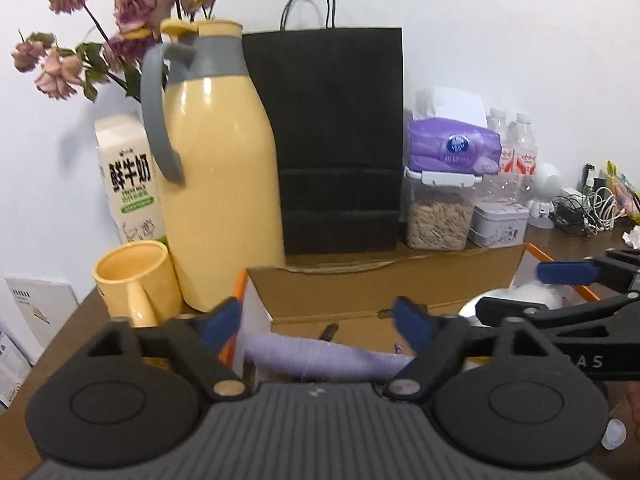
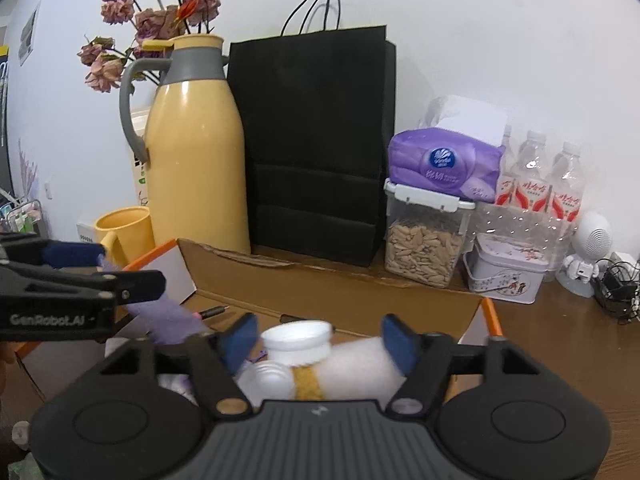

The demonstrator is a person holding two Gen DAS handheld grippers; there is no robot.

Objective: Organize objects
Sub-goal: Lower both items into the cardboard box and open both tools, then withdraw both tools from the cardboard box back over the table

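An open cardboard box (image 1: 360, 288) with orange-edged white walls sits on the wooden table, and shows in the right wrist view (image 2: 320, 284) too. My left gripper (image 1: 318, 322) is open above a roll of purple yarn (image 1: 320, 356) lying inside the box. My right gripper (image 2: 318, 338) is open over a white fluffy roll with a yellow band (image 2: 360, 364) and a white cap (image 2: 298, 334) in the box. The right gripper also shows at the right of the left wrist view (image 1: 560, 280). The purple yarn also shows in the right wrist view (image 2: 168, 316).
Behind the box stand a yellow thermos jug (image 1: 216, 168), a yellow mug (image 1: 136, 280), a milk carton (image 1: 128, 176), a black paper bag (image 1: 332, 136), a seed container (image 1: 438, 216) topped with purple tissues (image 1: 452, 148), a tin (image 1: 498, 220), water bottles (image 2: 536, 184) and cables (image 1: 588, 208).
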